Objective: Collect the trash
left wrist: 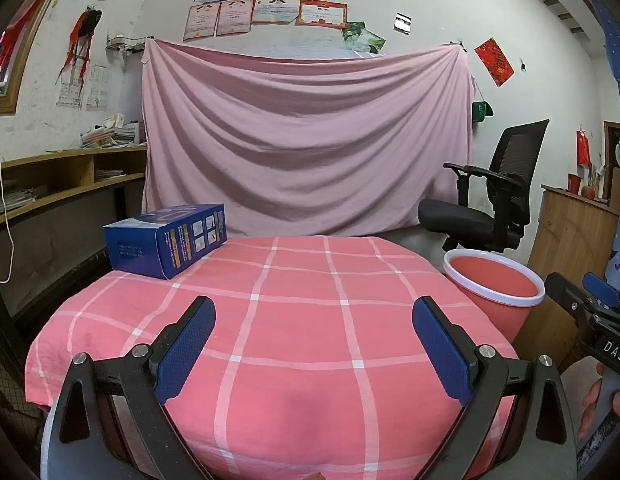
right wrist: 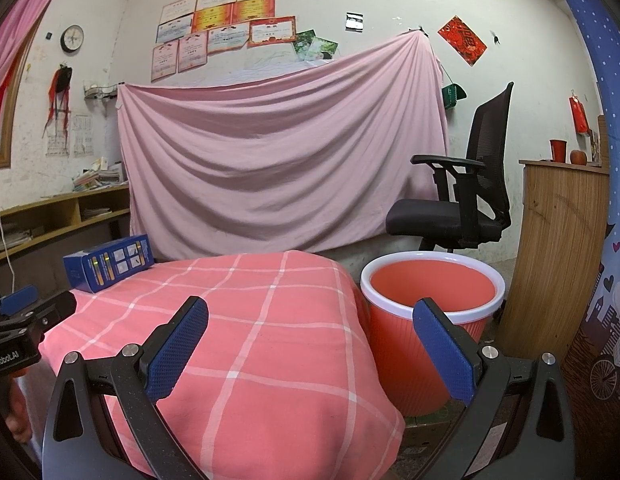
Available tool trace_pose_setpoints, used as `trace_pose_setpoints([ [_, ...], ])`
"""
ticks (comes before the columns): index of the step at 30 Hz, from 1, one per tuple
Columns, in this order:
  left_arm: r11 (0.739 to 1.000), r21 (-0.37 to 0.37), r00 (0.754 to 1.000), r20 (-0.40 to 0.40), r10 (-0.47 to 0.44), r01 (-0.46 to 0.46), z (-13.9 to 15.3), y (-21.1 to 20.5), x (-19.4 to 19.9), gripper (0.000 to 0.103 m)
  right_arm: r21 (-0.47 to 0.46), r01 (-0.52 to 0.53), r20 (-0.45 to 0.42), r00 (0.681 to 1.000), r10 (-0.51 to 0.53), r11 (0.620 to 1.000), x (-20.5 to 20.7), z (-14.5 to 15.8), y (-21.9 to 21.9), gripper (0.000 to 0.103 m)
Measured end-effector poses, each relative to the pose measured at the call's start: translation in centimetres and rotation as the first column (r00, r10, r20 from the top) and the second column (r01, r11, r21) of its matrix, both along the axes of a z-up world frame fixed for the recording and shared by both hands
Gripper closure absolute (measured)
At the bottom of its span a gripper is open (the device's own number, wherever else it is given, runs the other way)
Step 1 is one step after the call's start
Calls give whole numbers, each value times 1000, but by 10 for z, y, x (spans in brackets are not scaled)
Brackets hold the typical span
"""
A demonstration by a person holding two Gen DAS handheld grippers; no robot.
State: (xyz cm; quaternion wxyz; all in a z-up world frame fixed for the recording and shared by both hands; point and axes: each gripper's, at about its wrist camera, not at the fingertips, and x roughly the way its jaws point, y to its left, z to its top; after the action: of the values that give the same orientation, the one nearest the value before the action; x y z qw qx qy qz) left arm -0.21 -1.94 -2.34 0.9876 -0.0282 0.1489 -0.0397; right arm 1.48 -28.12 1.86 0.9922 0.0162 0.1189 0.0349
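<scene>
Blue carton (left wrist: 165, 238) sat at far-left corner of the pink checked tablecloth (left wrist: 293, 320). Red wastebasket (right wrist: 430, 320) stood just right of the table. Left gripper (left wrist: 314, 344) and right gripper (right wrist: 310, 344) both spread wide, nothing between fingers.

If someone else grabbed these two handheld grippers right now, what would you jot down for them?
Left gripper: open, empty, hovering over the near part of the table.
Right gripper: open, empty, near the table's right edge, beside the bin.
Blue box: the only item on the table, at its far left corner, untouched.
Bin: on the floor right of the table; what shows of its inside looks empty.
Done: nothing visible yet.
Left: pick up the box, probably with the left gripper since it is nearer, and drop it in the bin.
</scene>
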Motion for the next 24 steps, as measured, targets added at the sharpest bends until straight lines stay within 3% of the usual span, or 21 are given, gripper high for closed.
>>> trace_pose_setpoints([
  [24, 1000, 2, 1000, 0, -4, 4, 0, 0, 0, 7, -1, -1, -3, 1000, 1, 1000, -1, -1, 0, 0],
])
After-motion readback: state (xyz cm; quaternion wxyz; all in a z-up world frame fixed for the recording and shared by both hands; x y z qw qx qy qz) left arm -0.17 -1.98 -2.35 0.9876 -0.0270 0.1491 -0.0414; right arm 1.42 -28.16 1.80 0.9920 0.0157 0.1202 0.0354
